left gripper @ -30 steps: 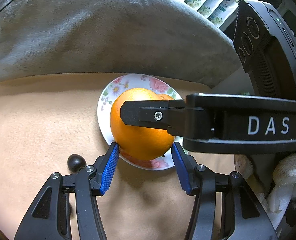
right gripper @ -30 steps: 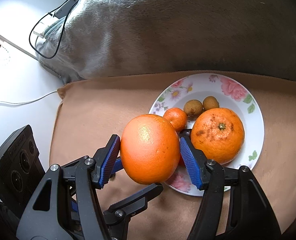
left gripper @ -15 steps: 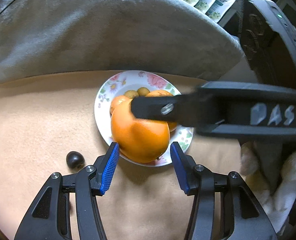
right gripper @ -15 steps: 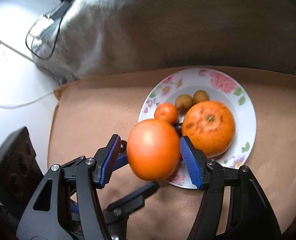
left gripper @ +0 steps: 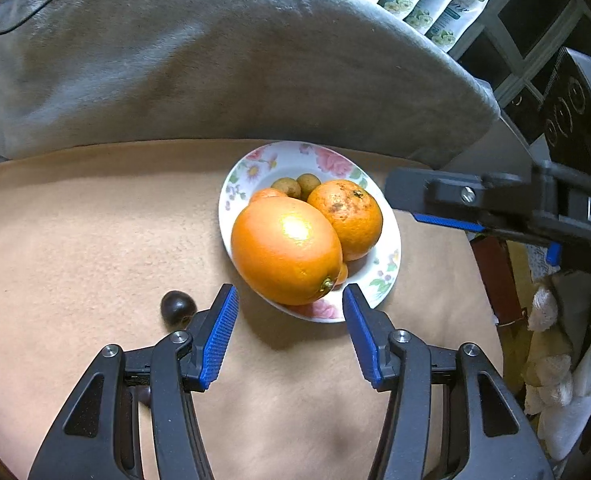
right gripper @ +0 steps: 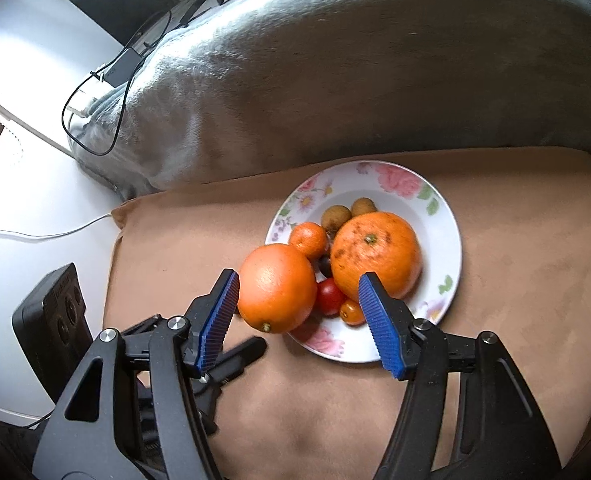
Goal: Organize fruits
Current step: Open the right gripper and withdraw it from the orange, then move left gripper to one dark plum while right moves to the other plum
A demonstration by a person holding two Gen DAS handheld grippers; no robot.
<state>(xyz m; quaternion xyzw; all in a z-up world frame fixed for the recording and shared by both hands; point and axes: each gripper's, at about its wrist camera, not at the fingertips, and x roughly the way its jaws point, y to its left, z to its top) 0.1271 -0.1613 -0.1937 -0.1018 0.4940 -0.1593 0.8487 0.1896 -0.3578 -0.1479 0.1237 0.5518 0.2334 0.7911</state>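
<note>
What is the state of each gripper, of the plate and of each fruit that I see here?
left gripper: open, empty
right gripper: open, gripping nothing
large orange: at the plate's edge, against the other fruit, in no gripper
spotted orange: in the plate
mandarin: in the plate
floral plate: upright on the beige cushion
dark round fruit: on the cushion, outside the plate

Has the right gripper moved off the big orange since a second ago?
Yes. In the left wrist view the right gripper has withdrawn rightward, clear of the floral plate; the big orange now rests on the plate, jaws empty.
</note>
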